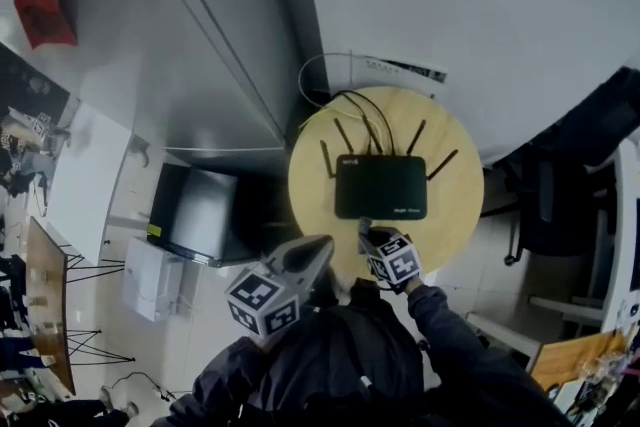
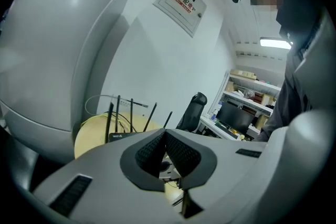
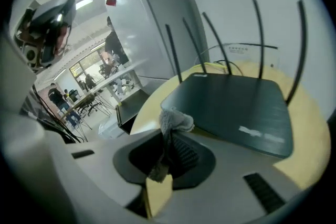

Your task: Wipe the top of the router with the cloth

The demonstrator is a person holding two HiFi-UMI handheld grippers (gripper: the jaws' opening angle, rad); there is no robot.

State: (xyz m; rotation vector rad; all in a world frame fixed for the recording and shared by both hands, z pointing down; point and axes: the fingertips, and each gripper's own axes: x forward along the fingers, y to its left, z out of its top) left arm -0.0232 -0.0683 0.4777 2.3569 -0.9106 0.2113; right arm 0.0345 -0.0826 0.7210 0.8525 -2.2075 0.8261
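A black router (image 1: 381, 186) with several upright antennas lies flat on a small round wooden table (image 1: 455, 230); it also fills the right gripper view (image 3: 231, 107). My right gripper (image 1: 366, 232) hovers at the router's near edge, shut on a small grey cloth (image 3: 174, 120) that bunches out past its tips. My left gripper (image 1: 322, 248) hangs off the table's near-left edge, jaws shut with nothing between them; in its own view the router (image 2: 122, 136) sits low behind the jaws (image 2: 164, 136).
A white wall panel and a cabinet stand behind the table. Cables (image 1: 350, 100) loop off the router's back. A dark box (image 1: 200, 215) sits on the floor to the left, and a black office chair (image 1: 545, 200) to the right.
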